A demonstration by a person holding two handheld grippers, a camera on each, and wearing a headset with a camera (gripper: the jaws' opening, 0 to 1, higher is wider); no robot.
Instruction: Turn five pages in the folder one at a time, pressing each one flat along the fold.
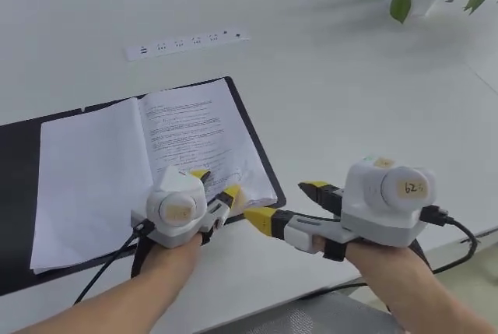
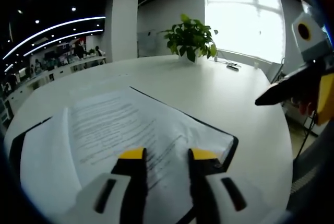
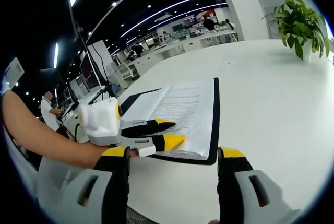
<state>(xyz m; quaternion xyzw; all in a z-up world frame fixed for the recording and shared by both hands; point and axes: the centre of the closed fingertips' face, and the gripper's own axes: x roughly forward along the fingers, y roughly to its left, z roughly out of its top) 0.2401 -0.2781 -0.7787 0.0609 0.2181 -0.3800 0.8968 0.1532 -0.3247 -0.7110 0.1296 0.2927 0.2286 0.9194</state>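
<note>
Black folder of white printed pages [image 1: 250, 133] open on white counter [image 1: 350, 77]. Left tool [image 1: 216, 183], jaws narrowly parted and empty, over lower right page corner [image 1: 261, 182], likely for lifting 1 page. Right tool [image 1: 284, 202] wide open alongside.

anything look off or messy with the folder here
Nothing is spilled or damaged. The folder lies askew, turned at an angle to the near edge of the table. The lower right corner of its right page looks slightly wavy rather than flat, close to the open left tongs. Nothing else stands out.
</note>
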